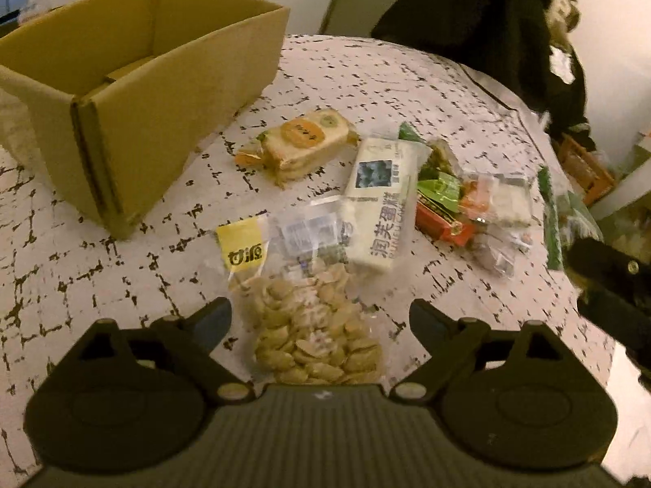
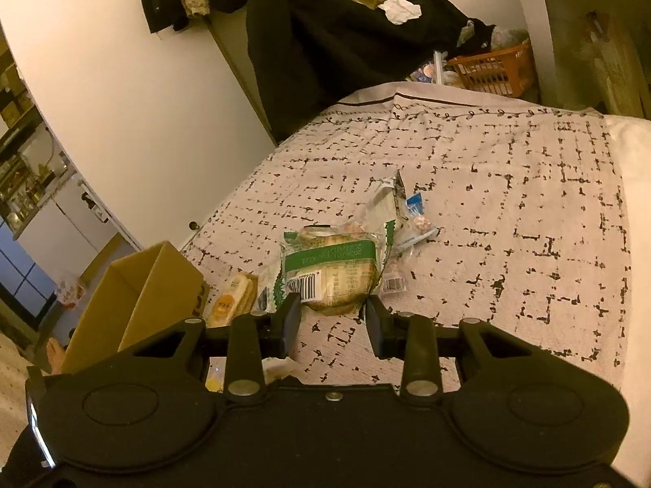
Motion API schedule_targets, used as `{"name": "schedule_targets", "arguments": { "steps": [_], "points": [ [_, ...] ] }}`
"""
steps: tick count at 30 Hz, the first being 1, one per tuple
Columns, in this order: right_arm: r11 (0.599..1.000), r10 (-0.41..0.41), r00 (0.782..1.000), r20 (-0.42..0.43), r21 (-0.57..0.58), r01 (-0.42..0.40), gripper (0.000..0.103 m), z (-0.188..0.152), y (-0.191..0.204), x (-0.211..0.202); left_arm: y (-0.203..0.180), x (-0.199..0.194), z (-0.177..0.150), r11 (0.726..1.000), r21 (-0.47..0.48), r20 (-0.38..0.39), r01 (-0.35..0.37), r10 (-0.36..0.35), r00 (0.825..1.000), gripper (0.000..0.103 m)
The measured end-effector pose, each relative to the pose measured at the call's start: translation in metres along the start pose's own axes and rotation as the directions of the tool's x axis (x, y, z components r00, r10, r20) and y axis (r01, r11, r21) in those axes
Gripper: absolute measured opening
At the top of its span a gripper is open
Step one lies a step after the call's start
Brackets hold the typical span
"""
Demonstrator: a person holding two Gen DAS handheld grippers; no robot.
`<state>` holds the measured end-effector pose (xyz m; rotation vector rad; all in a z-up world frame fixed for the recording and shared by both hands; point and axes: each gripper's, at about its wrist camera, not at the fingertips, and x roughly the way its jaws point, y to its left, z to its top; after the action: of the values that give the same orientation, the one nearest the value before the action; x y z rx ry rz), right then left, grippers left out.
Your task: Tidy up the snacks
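Observation:
My left gripper (image 1: 319, 317) is open, its fingers on either side of a clear bag of pale beans (image 1: 313, 333) with a yellow label, lying on the patterned cloth (image 1: 122, 284). Beyond it lie a white cake packet (image 1: 382, 207), an orange-labelled sandwich biscuit pack (image 1: 301, 142) and a heap of small red and green snacks (image 1: 447, 203). An open cardboard box (image 1: 134, 93) stands at the left. My right gripper (image 2: 333, 317) is shut on a green-and-white bread packet (image 2: 333, 268) and holds its near edge. The box (image 2: 134, 305) shows at its left.
Small loose wrappers (image 2: 411, 219) lie behind the bread packet. Dark clothes (image 2: 325, 40) hang past the far edge, and an orange basket (image 2: 496, 69) stands on the floor. The right gripper's black body (image 1: 610, 280) shows at the right in the left wrist view.

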<state>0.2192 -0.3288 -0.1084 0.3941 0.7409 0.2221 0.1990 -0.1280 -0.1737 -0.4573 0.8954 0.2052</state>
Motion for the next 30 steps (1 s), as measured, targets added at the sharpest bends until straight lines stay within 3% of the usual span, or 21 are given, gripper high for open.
{"name": "schedule_targets", "arguments": {
  "steps": [3, 5, 6, 7, 10, 16, 24, 30],
  "points": [
    [1.000, 0.002, 1.000, -0.001, 0.000, -0.002, 0.034, 0.000, 0.000, 0.000, -0.003, 0.002, 0.002, 0.999, -0.019, -0.005, -0.025, 0.025, 1.000, 0.092],
    [1.000, 0.006, 1.000, -0.002, -0.001, -0.006, 0.034, -0.001, 0.000, -0.001, -0.004, 0.004, 0.004, 0.998, -0.033, -0.009, -0.061, 0.060, 0.998, 0.084],
    [1.000, 0.009, 1.000, -0.004, -0.004, -0.009, 0.034, -0.002, 0.001, -0.001, -0.005, 0.004, 0.005, 0.995, -0.024, -0.008, -0.092, 0.092, 0.996, 0.070],
    [1.000, 0.010, 1.000, -0.008, -0.006, -0.010, 0.034, -0.002, 0.001, -0.001, -0.006, 0.005, 0.007, 0.995, -0.011, -0.007, -0.103, 0.103, 0.995, 0.064],
    [1.000, 0.022, 1.000, -0.008, -0.016, -0.022, 0.034, -0.002, 0.005, -0.002, 0.000, 0.002, 0.011, 0.998, -0.011, -0.004, -0.061, 0.061, 0.998, 0.059],
    [0.997, 0.054, 0.999, 0.007, -0.054, -0.053, 0.034, 0.001, 0.021, -0.007, 0.006, -0.032, 0.024, 0.999, 0.035, 0.092, -0.014, 0.011, 0.996, 0.058],
    [0.988, 0.096, 0.994, 0.052, -0.127, -0.089, 0.034, 0.012, 0.055, -0.018, 0.005, -0.082, 0.047, 0.997, 0.064, 0.194, 0.052, -0.064, 0.979, 0.058],
    [0.979, 0.130, 0.989, 0.066, -0.165, -0.118, 0.034, 0.025, 0.083, -0.022, 0.014, -0.104, 0.065, 0.998, 0.040, 0.242, 0.053, -0.061, 0.968, 0.058]
  ]
}}
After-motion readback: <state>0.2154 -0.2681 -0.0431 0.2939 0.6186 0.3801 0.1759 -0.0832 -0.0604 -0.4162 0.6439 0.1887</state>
